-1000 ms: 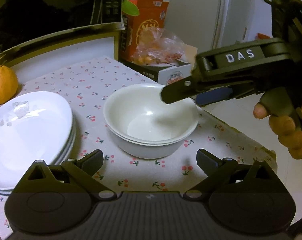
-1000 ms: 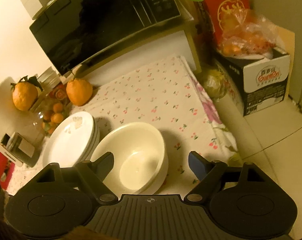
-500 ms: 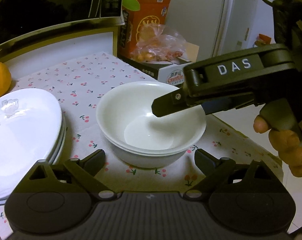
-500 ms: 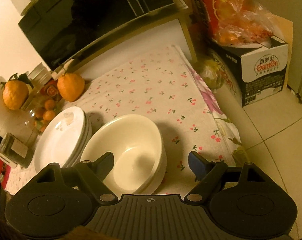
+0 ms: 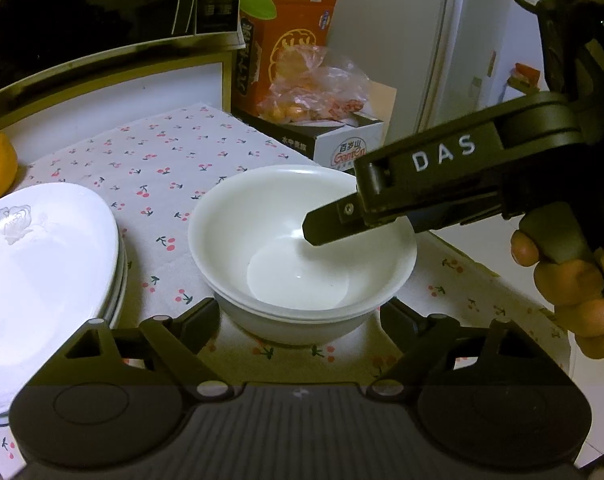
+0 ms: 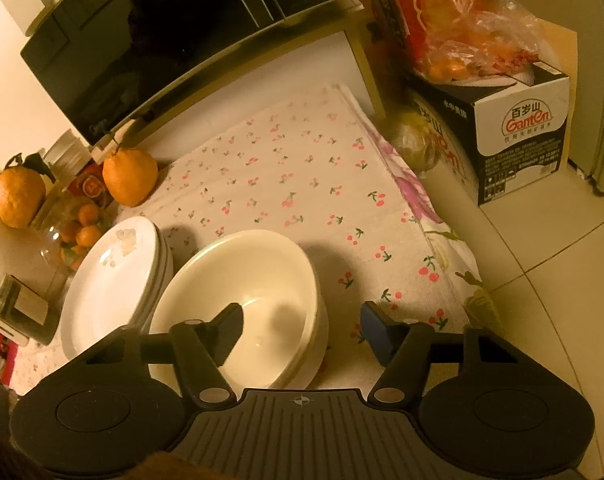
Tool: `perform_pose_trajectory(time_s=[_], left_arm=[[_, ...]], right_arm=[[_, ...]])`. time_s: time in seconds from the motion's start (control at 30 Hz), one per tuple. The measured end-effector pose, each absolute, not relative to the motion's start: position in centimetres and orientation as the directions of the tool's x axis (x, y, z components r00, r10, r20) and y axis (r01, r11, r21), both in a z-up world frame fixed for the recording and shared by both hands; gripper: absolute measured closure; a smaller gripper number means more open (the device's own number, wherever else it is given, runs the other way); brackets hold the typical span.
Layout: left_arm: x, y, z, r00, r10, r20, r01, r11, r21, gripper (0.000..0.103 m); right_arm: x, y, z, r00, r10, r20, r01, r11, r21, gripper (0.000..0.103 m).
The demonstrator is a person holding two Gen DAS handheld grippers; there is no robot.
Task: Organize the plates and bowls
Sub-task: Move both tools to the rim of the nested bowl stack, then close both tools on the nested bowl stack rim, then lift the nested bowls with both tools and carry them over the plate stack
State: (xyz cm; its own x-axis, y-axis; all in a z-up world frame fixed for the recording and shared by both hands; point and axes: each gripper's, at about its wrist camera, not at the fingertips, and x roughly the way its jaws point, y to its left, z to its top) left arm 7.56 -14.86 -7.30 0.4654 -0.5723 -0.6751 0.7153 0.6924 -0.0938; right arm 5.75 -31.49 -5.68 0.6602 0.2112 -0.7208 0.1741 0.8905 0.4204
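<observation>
A stack of white bowls [image 5: 302,256] sits on the cherry-print cloth [image 5: 162,168]; it also shows in the right wrist view [image 6: 246,304]. A stack of white plates [image 5: 42,280] lies just left of it, seen too in the right wrist view [image 6: 110,288]. My left gripper [image 5: 298,320] is open, its fingers either side of the bowls' near wall. My right gripper [image 6: 302,328] is open, straddling the bowls' right rim: one finger inside the bowl, the other outside. It shows from the side in the left wrist view [image 5: 329,224].
A microwave [image 6: 162,28] stands on a shelf behind the cloth. Oranges [image 6: 130,176] and a jar of small fruit [image 6: 78,232] sit at the left. A water carton [image 6: 517,128] with bagged fruit and a red box [image 5: 290,48] stand on the floor right of the table edge.
Both grippers moved in on the bowls. The right gripper came down so its fingers straddle the right rim; the left came closer to the bowls' near side.
</observation>
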Motion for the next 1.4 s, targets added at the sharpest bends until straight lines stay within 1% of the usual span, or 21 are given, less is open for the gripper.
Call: perform_pose_trajectory(time_s=[0.03, 0.07, 0.13, 0.17, 0.33, 0.93, 1.4], left_arm=[[7.6, -14.8, -7.3, 0.465, -0.572, -0.676, 0.716, 0.692, -0.093, 0.017], [7.6, -14.8, -7.3, 0.465, -0.572, -0.676, 0.717, 0.691, -0.091, 0.017], [7.5, -14.8, -7.3, 0.467, -0.571, -0.676, 0.719, 0.689, -0.086, 0.018], [7.4, -14.8, -7.2, 0.467, -0.571, -0.675, 0.72, 0.689, -0.083, 0.018], [7.6, -14.8, -7.2, 0.465, -0.572, -0.676, 0.716, 0.692, -0.094, 0.019], [7.3, -13.6, -5.9, 0.498, -0.574, -0.651, 0.694, 0.713, -0.098, 0.021], [6.6, -11.5, -3.7, 0.537, -0.577, -0.616, 0.676, 0.731, -0.096, 0.022]], right_arm=[[5.8, -31.5, -5.7, 0.66, 0.21, -0.722, 0.175, 0.891, 0.419, 0.053], [5.9, -31.4, -5.8, 0.659, 0.207, -0.723, 0.177, 0.892, 0.416, 0.057], [5.9, -31.3, -5.8, 0.657, 0.199, -0.727, 0.177, 0.897, 0.406, 0.073], [6.0, -31.2, -5.8, 0.657, 0.198, -0.727, 0.175, 0.898, 0.403, 0.076], [5.9, -31.1, -5.7, 0.663, 0.177, -0.727, 0.179, 0.906, 0.384, 0.083], [5.4, -30.7, -3.8, 0.72, 0.158, -0.676, 0.156, 0.912, 0.379, 0.084], [5.4, -29.9, -1.4, 0.768, 0.185, -0.613, 0.124, 0.896, 0.426, 0.084]])
